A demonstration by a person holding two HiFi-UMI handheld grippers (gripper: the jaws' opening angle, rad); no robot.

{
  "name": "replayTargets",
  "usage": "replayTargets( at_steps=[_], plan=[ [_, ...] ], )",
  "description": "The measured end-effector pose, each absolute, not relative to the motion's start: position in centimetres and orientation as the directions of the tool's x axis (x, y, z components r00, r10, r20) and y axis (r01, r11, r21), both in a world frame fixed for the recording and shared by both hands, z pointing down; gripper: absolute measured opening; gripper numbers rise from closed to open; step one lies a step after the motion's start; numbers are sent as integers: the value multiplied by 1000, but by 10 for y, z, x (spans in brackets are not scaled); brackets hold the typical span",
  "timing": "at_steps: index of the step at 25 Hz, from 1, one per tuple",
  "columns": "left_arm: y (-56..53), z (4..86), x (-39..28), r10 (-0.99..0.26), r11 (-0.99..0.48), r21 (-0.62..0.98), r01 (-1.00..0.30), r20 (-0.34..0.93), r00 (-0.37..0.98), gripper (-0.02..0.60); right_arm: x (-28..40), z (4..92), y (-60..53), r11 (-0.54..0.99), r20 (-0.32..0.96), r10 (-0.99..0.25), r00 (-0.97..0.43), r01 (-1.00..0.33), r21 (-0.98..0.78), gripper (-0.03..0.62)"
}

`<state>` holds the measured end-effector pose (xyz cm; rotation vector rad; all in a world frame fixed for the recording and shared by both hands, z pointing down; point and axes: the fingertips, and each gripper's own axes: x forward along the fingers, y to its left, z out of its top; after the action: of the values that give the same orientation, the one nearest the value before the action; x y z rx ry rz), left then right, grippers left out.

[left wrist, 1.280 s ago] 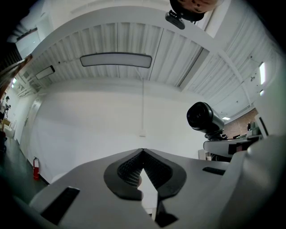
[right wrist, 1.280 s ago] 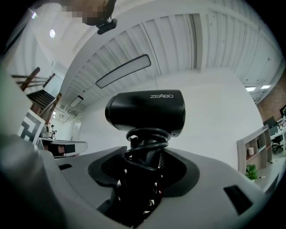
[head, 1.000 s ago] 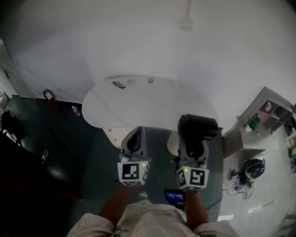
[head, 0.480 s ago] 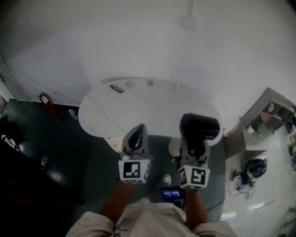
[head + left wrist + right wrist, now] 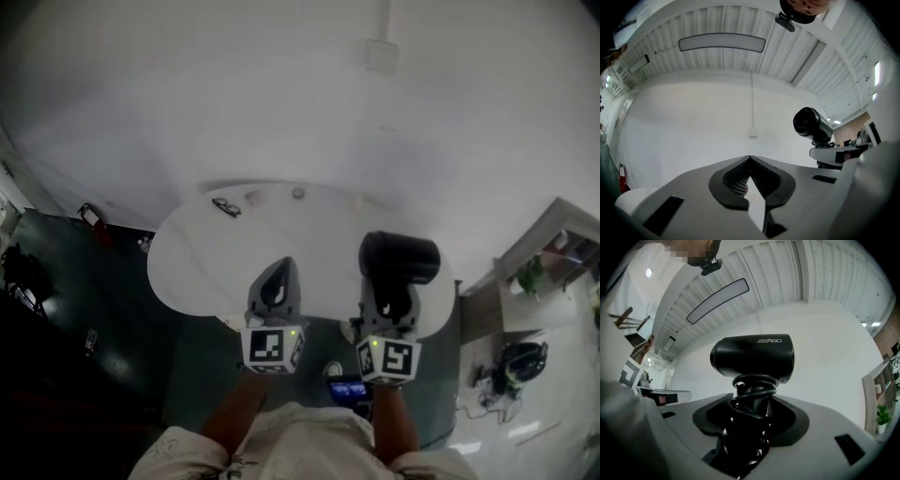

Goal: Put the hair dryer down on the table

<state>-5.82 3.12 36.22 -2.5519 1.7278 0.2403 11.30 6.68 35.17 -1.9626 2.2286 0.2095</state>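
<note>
— Facing a plain white wall [image 5: 281, 103], looking steeply down onto a round white bench [image 5: 206, 262] standing over a dark floor [image 5: 103, 319]. Spotting the hair dryer anywhere?

— Yes, carrying it in the right claw [image 5: 394, 292]. Clamping the black hair dryer [image 5: 400, 259] by its handle, jaws pressing in from both sides, with the cord [image 5: 752, 386] wound round that handle just under the barrel. Holding it upright, barrel on top, off the bench and showing against the bench's near right edge in the head view.

— And the left claw [image 5: 280, 270]?

— Gripping nothing. Pinching its jaws together, tips touching, with only wall beyond them in the left gripper view. Hovering just beside the right claw, level with it, at the near edge of the bench.

— Seeing anything lying on the bench itself?

— Making out a pair of glasses [image 5: 225, 205] toward the far left, well apart from both claws. Also picking out three small bits [image 5: 298, 193] strung along the far edge, too small for naming.

— And around the bench?

— Catching a white box [image 5: 380, 54] high on the wall. Off to the right, noting a pale shelf unit [image 5: 562, 234], a green plant [image 5: 531, 276] beside it and a dark bag [image 5: 522, 361] on the floor. Down at the left, glimpsing something red [image 5: 90, 215] by the wall.
</note>
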Motion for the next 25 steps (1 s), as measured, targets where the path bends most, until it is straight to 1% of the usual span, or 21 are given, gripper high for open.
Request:
replayTargets(
  at_steps=[9, 14, 20, 25],
  plan=[
    [-62, 351, -9, -925, -345, 30, -938, -183, 334, -5, 165, 353, -34, 154, -191, -970, -150, -988, -7, 229],
    [-105, 348, 6, -929, -330, 32, -943, -185, 319, -5, 182, 350, -79, 170, -186, -968, -165, -985, -8, 229],
    [-147, 346, 6, -929, -331, 35, -943, -188, 319, -5, 181, 355, -117, 164, -152, -975, -162, -986, -3, 229],
    [-178, 347, 3, -909, -376, 29, -926, -206, 363, -5, 167, 362, -142, 137, -134, -981, -139, -990, 26, 229]
  ],
)
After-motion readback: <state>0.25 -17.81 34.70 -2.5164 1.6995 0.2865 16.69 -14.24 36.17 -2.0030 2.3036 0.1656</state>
